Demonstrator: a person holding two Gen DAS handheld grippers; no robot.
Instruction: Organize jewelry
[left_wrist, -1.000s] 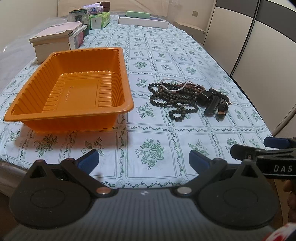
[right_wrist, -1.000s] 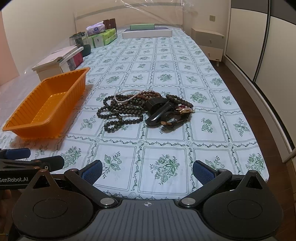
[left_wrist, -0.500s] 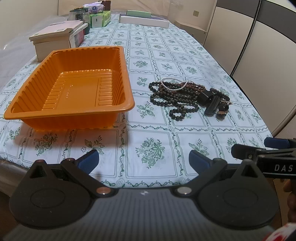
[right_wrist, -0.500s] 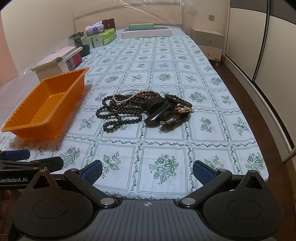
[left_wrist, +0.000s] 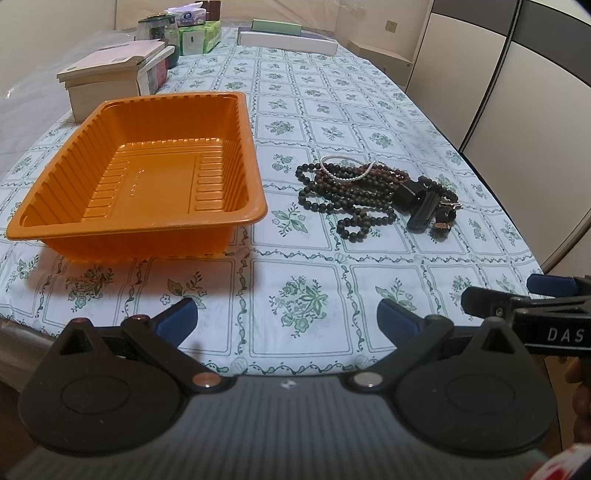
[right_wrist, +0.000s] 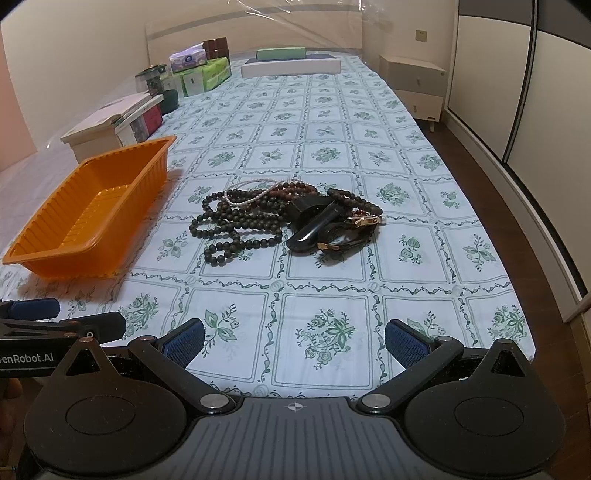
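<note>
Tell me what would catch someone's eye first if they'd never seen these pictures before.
Probably the bright orange tray, empty, on the left of the green-flowered tablecloth. Next, to its right and apart from it, the tangled heap of dark bead strands with a thin pale pearl strand across the top and glossy black pieces at its right end. Both grippers, left and right, are open near the table's front edge.
</note>
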